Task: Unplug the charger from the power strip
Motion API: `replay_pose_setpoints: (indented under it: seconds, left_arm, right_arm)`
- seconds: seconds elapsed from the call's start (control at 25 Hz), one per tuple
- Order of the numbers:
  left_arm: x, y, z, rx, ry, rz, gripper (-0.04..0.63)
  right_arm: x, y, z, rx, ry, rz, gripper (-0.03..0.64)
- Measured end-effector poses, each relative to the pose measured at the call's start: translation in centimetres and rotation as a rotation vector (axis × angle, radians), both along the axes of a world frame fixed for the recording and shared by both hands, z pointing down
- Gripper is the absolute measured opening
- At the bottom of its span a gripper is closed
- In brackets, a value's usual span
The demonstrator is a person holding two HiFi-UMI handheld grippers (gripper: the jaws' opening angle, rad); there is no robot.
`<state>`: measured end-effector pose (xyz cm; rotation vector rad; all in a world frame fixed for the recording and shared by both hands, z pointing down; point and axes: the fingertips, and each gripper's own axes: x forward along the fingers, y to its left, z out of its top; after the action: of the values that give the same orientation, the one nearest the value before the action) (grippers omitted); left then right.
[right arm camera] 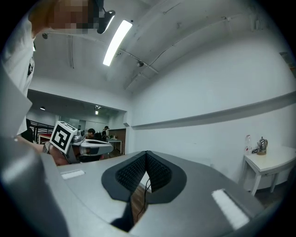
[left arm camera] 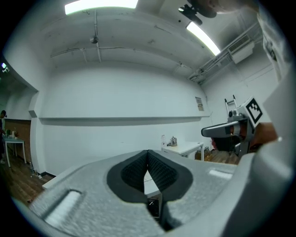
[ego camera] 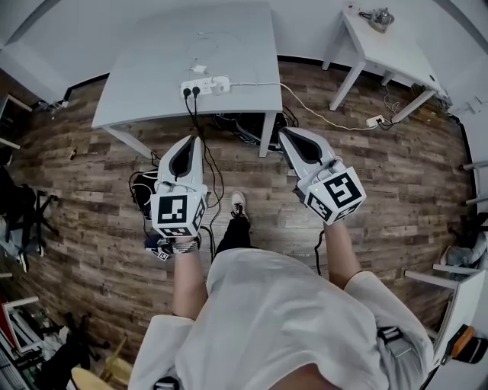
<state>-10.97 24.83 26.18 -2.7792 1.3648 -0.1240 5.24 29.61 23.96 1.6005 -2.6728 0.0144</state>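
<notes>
Stands on a wood-plank floor [ego camera: 91, 190], facing a grey desk [ego camera: 152, 65] at 12 o'clock.

Holds the left claw [ego camera: 196, 139] out level at 11 o'clock from the body, marker cube toward the wrist, tips just short of the desk's near edge as seen from above. Shut tight, by its own view: black ribbed pads [left arm camera: 134, 174] pressed into a single seam, nothing between.

Holds the right claw [ego camera: 284, 134] out level at 1 o'clock, tips beside the desk's near right corner, over the floor. Shut narrow too, pads [right arm camera: 129, 176] together on nothing.

On the desk, close to its near edge and at 12 o'clock from the left claw's tips: the white power strip [ego camera: 204, 86], lying crosswise.
- At its 9 o'clock end, two black plugs [ego camera: 191, 91], with black cables [ego camera: 192, 105] dropping over the edge toward the floor.
- At its 3 o'clock end, a white cable [ego camera: 320, 109] running off the desk and down across the planks.
- Right against its 12 o'clock side, the charger [ego camera: 200, 69], a small white block; too small from here to tell whether seated in a socket. Apart from both claws.

At 2 o'clock, a white side desk [ego camera: 396, 49] by the wall, with a metal kettle [ego camera: 379, 17] on top.
</notes>
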Motion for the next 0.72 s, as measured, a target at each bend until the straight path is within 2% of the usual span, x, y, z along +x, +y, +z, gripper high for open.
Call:
replay_pose_setpoints:
  seconds: [0.08, 0.24, 0.52, 0.72]
  left_arm:
    - [0.5, -2.9, 0.5, -0.002, -0.016, 0.004, 0.0]
    - [0.8, -7.9, 0.5, -0.005, -0.002, 0.028, 0.0]
    - [0.3, -15.6, 1.0, -0.031, -0.046, 0.026, 0.0]
    - [1.1, -19.3, 1.0, -0.021, 0.016, 0.104, 0.0]
  right_arm:
    - [0.6, -2.7, 0.0, -0.006, -0.013, 0.009, 0.002]
    - [0.8, -8.1, -0.7, -0.005, -0.031, 0.022, 0.002]
    - [-0.3, -16.3, -0.4, -0.032, -0.061, 0.015, 0.002]
    - [-0.7, -21.4, 0.1, -0.051, -0.049, 0.022, 0.002]
